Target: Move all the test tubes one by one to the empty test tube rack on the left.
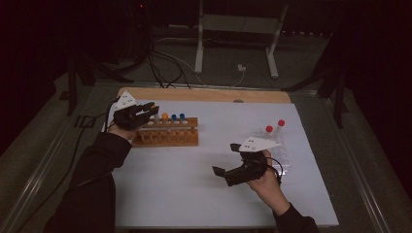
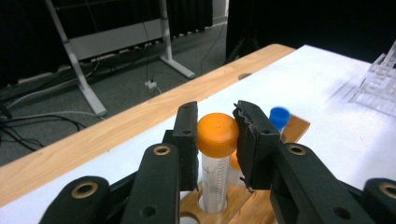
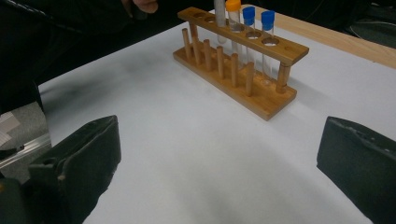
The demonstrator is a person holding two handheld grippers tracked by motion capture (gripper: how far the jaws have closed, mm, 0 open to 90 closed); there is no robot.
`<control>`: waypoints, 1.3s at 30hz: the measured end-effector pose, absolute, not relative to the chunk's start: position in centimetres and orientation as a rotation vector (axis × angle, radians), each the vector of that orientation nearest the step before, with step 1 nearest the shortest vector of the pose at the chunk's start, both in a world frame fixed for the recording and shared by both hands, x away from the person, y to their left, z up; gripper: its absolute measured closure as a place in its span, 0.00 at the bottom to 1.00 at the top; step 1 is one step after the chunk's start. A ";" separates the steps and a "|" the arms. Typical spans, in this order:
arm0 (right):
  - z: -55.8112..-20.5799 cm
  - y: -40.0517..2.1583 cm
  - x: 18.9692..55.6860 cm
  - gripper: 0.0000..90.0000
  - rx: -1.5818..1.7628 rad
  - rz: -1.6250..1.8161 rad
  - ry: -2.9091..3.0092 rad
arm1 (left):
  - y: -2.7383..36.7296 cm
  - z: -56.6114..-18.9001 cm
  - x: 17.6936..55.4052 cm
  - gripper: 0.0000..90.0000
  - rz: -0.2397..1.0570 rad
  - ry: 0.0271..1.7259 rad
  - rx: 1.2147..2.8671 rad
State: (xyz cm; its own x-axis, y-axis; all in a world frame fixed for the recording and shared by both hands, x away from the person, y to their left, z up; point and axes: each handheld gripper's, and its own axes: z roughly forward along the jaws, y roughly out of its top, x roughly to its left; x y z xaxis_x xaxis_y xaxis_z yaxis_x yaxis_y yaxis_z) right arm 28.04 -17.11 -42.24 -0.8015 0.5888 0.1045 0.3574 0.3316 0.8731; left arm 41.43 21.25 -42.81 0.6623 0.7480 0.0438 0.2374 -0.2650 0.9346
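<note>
While the left gripper (image 2: 217, 140) hangs over the near-left end of the wooden rack (image 1: 165, 132), its two black jaws are clamped on the orange cap (image 2: 217, 134) of a clear tube (image 2: 214, 184), one pad pressing each side of the cap. The tube stands upright with its lower end inside a hole of the rack's top bar, so it is held and seated at once. Just behind it in the left gripper view sits a second orange-capped tube (image 2: 235, 163), mostly hidden by the right-hand jaw, and beyond that a blue cap (image 2: 279, 116) shows. In the right gripper view the rack carries, in a row, the held tube, the orange-capped one (image 3: 233, 18) and two blue-capped tubes (image 3: 267, 42), with empty holes at either end.

The right gripper (image 1: 227, 174) rests lower on the white table (image 1: 194, 194), well apart from the rack, its jaws standing wide apart with nothing but bare table between them. The person's right hand (image 1: 265, 182) holds it from behind. Beside that hand, toward the table's far right, stands a clear plastic rack (image 1: 282, 155) with two red-capped tubes (image 1: 275, 126) upright in it. A strip of bare wood (image 1: 204, 94) edges the far side of the table.
</note>
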 end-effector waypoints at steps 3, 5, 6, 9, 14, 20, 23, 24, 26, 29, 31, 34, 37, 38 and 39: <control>-42.3 -17.1 28.0 0.00 0.859 1.463 2.368 | 21.3 -43.4 41.5 0.80 0.594 0.791 1.825; -42.3 -17.2 28.1 0.00 0.859 1.462 2.370 | 21.2 -43.7 41.5 0.80 0.590 0.797 1.831; -42.3 -17.2 28.1 0.00 0.860 1.464 2.370 | 21.1 -43.8 41.5 0.80 0.586 0.798 1.831; -42.3 -17.2 28.1 0.00 0.858 1.466 2.372 | 20.9 -44.2 41.7 0.80 0.585 0.800 1.846; -42.3 -17.3 28.1 0.00 0.863 1.475 2.369 | 20.7 -44.8 41.9 0.80 0.577 0.810 1.862; -42.2 -17.4 28.1 0.00 0.865 1.481 2.365 | 20.8 -45.3 42.0 0.80 0.558 0.820 1.874; -42.2 -17.5 28.1 0.00 0.866 1.483 2.365 | 20.8 -45.3 42.0 0.80 0.554 0.823 1.873; -42.2 -17.5 28.1 0.00 0.866 1.481 2.364 | 20.8 -45.3 42.0 0.80 0.555 0.825 1.876; -42.2 -17.5 28.1 0.00 0.866 1.483 2.364 | 20.8 -45.2 42.1 0.80 0.546 0.821 1.885; -42.2 -17.5 28.1 0.00 0.868 1.485 2.364 | 20.9 -45.0 42.1 0.79 0.536 0.830 1.895; -42.2 -17.5 28.2 0.00 0.869 1.486 2.364 | 20.9 -44.9 42.1 0.76 0.513 0.836 1.892; -42.1 -17.6 28.2 0.00 0.872 1.489 2.362 | 21.1 -44.6 41.8 0.60 0.509 0.842 1.887; -42.0 -17.7 28.2 0.00 0.871 1.495 2.357 | 21.4 -44.1 41.4 0.44 0.517 0.846 1.871; -42.0 -17.7 28.2 0.00 0.871 1.497 2.355 | 21.4 -43.9 41.3 0.38 0.529 0.849 1.867; -41.9 -17.8 28.2 0.00 0.870 1.497 2.353 | 21.5 -43.7 41.1 0.34 0.520 0.849 1.859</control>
State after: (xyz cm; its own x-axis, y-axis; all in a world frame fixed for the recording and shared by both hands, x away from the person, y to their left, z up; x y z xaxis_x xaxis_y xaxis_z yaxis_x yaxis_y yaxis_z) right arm 28.18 -17.78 -41.90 -0.8007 0.5858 0.1254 0.3619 0.3062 0.8805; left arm 41.13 21.54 -43.74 0.6630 0.7485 -0.0170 0.3252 -0.2674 0.9070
